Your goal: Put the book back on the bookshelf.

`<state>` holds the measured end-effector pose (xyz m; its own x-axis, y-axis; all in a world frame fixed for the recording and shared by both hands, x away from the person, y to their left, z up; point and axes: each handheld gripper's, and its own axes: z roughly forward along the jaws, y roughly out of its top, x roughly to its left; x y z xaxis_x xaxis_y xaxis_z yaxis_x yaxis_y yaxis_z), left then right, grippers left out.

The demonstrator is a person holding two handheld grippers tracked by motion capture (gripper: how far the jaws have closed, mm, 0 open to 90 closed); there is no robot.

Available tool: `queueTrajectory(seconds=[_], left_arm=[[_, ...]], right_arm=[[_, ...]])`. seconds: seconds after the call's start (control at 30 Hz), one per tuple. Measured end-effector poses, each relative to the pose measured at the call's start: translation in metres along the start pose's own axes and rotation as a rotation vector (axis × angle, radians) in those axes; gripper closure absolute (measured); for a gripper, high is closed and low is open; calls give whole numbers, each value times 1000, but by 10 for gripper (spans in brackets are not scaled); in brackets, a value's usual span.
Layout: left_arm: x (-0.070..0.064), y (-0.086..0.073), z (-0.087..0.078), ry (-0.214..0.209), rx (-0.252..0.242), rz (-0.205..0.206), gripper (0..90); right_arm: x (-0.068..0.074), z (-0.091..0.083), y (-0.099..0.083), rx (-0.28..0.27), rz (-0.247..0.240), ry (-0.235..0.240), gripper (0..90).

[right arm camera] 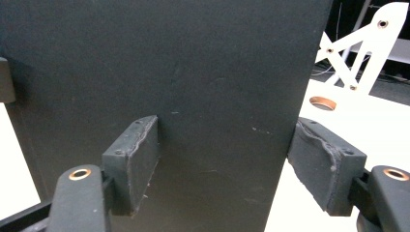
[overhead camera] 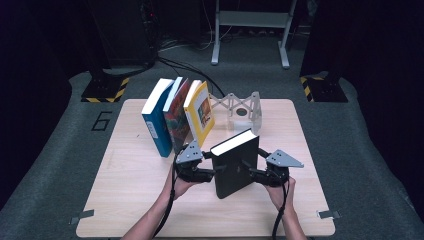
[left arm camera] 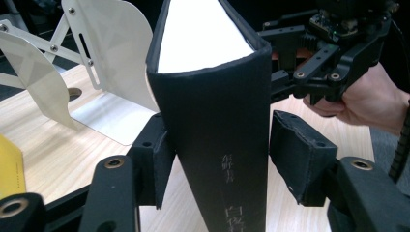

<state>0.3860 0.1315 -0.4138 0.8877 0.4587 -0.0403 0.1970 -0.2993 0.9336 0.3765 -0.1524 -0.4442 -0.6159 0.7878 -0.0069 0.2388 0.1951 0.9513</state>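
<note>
A thick black book (overhead camera: pixel 235 165) stands upright on the wooden table (overhead camera: pixel 130 200), its white page block facing up. My left gripper (overhead camera: pixel 216 171) is open around the spine (left arm camera: pixel 212 121): its left pad (left arm camera: pixel 162 164) touches the cover and the right pad (left arm camera: pixel 302 159) stands a little off it. My right gripper (overhead camera: pixel 252 172) is open at the book's other side. There, one pad (right arm camera: pixel 135 159) lies in front of the black cover (right arm camera: pixel 193 72) and the other pad (right arm camera: pixel 326 169) sits just past the book's edge.
Behind the black book, a blue book (overhead camera: pixel 156 122), a patterned red book (overhead camera: pixel 176 117) and a yellow book (overhead camera: pixel 200 111) lean together in a row. A white folding bookend (overhead camera: pixel 240 107) stands to their right. Bare tabletop lies at the front and left.
</note>
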Motion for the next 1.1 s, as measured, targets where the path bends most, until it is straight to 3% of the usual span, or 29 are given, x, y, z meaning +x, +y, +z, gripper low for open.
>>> queueTrajectory(seconds=[0.23,0.37,0.5,0.67,0.73,0.83,0.93,1.03,1.1], left_arm=[[-3,2,8,16,-14,-13,402],[-5,6,16,28,-1,4,409],[-8,9,24,69,13,38,440],[-12,9,26,62,7,34,470],[-11,8,25,53,0,8,481],[-9,5,25,47,-35,-36,500],[-10,3,25,52,-59,-55,514],[-13,1,25,67,-75,-60,522],[-14,1,25,69,-76,-63,527]], right_arm=[[0,2,-2,-30,28,12,263],[0,1,-4,-39,35,18,263],[-1,0,-5,-46,31,22,262],[-6,-9,-12,-69,51,18,217],[-11,-14,-17,-77,76,15,190],[-20,-26,-32,-75,106,-15,181],[-34,-33,-50,-36,162,-59,172],[-49,-35,-67,24,216,-137,150],[-53,-35,-73,61,211,-182,147]])
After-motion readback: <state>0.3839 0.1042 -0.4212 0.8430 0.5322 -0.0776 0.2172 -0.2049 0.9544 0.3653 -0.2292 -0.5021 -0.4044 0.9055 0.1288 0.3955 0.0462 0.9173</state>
